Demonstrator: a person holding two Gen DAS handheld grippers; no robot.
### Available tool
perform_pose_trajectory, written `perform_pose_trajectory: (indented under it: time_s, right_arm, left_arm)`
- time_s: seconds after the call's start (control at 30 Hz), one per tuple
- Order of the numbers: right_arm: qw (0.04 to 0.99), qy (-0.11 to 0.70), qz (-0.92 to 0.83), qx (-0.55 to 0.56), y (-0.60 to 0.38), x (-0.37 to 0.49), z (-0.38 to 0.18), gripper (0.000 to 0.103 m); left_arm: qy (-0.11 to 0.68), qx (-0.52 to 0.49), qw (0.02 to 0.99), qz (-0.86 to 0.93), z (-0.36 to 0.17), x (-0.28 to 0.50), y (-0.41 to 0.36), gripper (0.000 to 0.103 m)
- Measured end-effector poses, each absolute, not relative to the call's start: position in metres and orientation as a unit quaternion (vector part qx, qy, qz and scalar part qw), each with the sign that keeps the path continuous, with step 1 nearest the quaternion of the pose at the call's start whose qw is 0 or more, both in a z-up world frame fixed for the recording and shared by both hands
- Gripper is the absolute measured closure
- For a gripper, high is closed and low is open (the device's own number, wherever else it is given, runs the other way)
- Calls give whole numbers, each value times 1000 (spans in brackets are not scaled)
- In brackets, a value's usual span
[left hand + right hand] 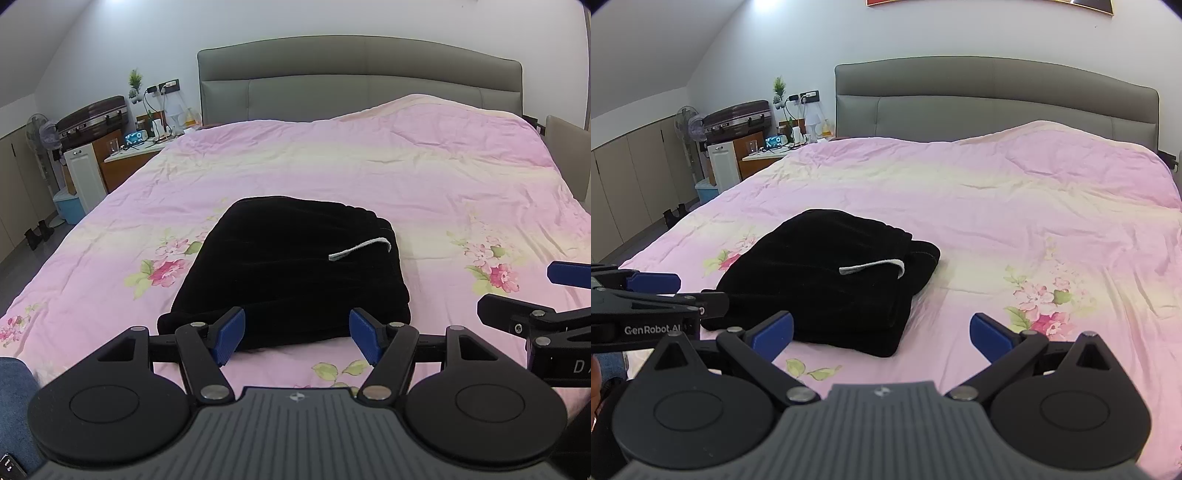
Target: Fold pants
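Note:
Black pants (288,273) lie folded into a compact stack on the pink floral bedspread (369,166), a white drawstring tab (358,249) showing on top. My left gripper (297,338) hovers open just before the stack's near edge, nothing between its blue pads (231,334). In the right wrist view the same pants (827,277) lie left of centre. My right gripper (882,338) is open and empty over bare bedspread (997,221), to the right of the stack's near corner. The left gripper (657,295) shows at that view's left edge, the right gripper (535,295) at the left view's right edge.
A grey padded headboard (358,74) closes the far end of the bed. Left of the bed stand a cluttered nightstand (136,151), a suitcase (92,118), a fan (40,129) and a blue bin (68,206). A raised hump in the duvet (424,107) sits at the far right.

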State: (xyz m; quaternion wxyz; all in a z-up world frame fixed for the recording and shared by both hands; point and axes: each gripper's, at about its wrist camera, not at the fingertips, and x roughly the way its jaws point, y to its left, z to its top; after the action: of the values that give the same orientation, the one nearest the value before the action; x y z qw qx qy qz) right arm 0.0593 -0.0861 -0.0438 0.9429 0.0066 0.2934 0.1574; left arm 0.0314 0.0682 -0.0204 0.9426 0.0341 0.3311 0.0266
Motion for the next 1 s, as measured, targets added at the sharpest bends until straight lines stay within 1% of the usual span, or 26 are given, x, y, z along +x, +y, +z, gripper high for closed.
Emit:
perform_pose_trajectory:
  time_s: [1.0]
  right_arm:
    - [944, 288, 162, 1, -88, 58, -41, 5]
  left_arm:
    - [328, 31, 944, 29, -12, 30, 68, 27]
